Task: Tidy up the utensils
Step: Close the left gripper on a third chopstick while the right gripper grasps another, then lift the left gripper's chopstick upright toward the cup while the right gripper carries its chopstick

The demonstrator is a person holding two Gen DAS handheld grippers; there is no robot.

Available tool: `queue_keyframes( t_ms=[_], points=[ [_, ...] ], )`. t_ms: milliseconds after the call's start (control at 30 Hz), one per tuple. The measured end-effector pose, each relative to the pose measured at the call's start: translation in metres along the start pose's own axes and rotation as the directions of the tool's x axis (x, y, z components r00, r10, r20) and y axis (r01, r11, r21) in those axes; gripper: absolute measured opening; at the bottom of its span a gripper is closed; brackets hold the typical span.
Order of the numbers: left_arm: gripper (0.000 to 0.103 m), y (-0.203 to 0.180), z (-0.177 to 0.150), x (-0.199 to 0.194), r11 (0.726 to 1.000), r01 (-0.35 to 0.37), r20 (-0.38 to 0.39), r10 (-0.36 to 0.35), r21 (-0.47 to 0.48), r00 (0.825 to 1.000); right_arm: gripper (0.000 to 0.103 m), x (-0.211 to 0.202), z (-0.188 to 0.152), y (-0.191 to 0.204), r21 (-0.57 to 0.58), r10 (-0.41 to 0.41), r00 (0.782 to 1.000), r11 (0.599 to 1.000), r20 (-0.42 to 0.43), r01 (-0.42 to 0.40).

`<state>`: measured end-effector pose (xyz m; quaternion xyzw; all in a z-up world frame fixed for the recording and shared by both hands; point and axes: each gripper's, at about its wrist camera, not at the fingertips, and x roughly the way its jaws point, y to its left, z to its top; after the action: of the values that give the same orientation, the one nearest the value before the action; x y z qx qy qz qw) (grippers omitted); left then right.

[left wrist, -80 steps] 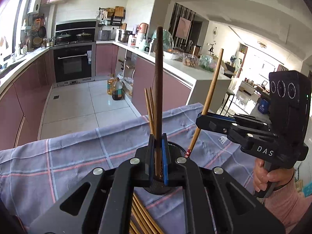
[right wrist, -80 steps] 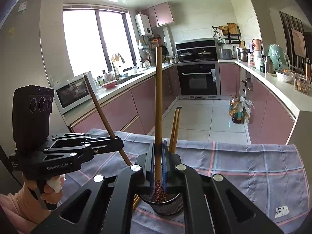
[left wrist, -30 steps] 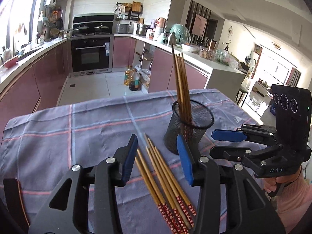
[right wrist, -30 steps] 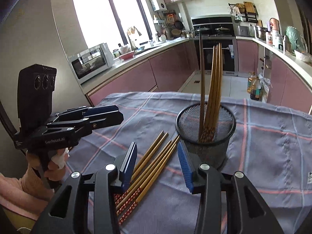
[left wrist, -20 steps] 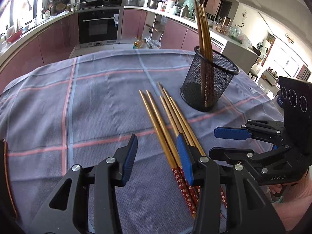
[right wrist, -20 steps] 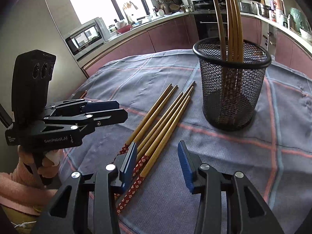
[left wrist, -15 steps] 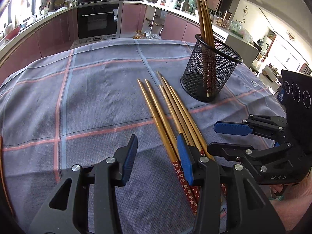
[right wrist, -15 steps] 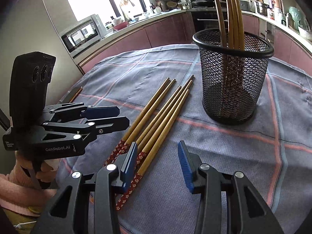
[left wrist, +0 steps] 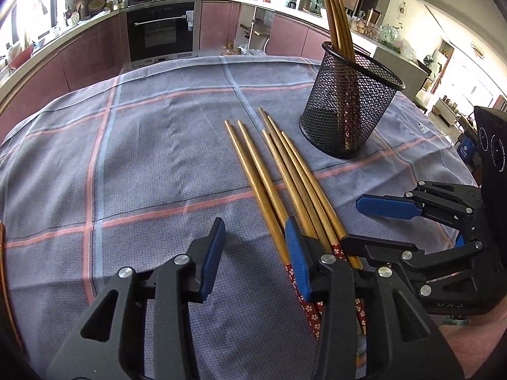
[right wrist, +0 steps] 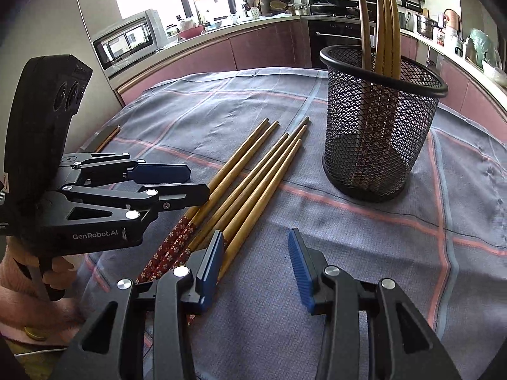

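Note:
Several wooden chopsticks (left wrist: 285, 174) with red patterned ends lie side by side on the checked cloth; they also show in the right wrist view (right wrist: 250, 183). A black mesh cup (left wrist: 348, 104) stands upright behind them, holding several chopsticks; it also shows in the right wrist view (right wrist: 380, 120). My left gripper (left wrist: 253, 240) is open and empty, low over the cloth, its right finger over the chopsticks' thick ends. My right gripper (right wrist: 255, 250) is open and empty, its left finger beside the nearest chopstick. Each gripper shows in the other's view, the right (left wrist: 374, 221) and the left (right wrist: 187, 180).
The blue-grey cloth (left wrist: 142, 158) with pink lines covers the table. A thin stick (right wrist: 106, 137) lies at the table's left edge. Kitchen counters, an oven (left wrist: 161, 34) and a microwave (right wrist: 126, 42) stand beyond the table.
Both grippers let go of chopsticks into the cup, opened, and came down low toward the thick ends of the chopsticks on the cloth. In the last half second they edged closer.

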<state>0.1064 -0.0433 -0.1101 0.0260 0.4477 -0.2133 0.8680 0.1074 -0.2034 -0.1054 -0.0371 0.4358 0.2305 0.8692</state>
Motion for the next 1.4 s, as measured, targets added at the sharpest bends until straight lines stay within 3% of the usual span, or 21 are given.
queue_keyframes(
  t_ms=[367, 767, 900, 967, 1000, 1400],
  points=[
    [0.039, 0.001, -0.001, 0.001, 1.0, -0.014, -0.001, 0.014, 0.012, 1.0, 0.03, -0.001, -0.001, -0.006, -0.011, -0.034, 0.999, 0.999, -0.015, 0.033],
    [0.034, -0.002, 0.013, 0.013, 0.998, -0.041, -0.011, 0.042, 0.04, 0.999, 0.029, 0.009, 0.011, -0.01, 0.011, -0.08, 0.997, 0.997, -0.003, 0.08],
    [0.024, -0.001, 0.017, 0.016, 0.998, -0.045, -0.013, 0.045, 0.032, 0.999, 0.022, 0.009, 0.013, -0.012, 0.033, -0.083, 0.997, 0.996, 0.003, 0.083],
    [0.015, -0.002, 0.017, 0.016, 0.999, -0.037, -0.013, 0.038, 0.034, 0.999, 0.011, 0.007, 0.011, -0.015, 0.058, -0.069, 0.998, 0.996, 0.007, 0.069],
    [0.013, -0.002, 0.017, 0.016, 0.999, -0.026, -0.014, 0.027, 0.03, 1.0, 0.011, 0.006, 0.01, -0.017, 0.071, -0.061, 0.998, 0.996, 0.008, 0.06],
    [0.008, 0.003, 0.008, 0.003, 0.999, 0.001, 0.017, 0.0, -0.034, 1.0, 0.006, -0.013, 0.005, -0.033, 0.154, 0.0, 0.998, 0.988, 0.058, -0.009]
  ],
)
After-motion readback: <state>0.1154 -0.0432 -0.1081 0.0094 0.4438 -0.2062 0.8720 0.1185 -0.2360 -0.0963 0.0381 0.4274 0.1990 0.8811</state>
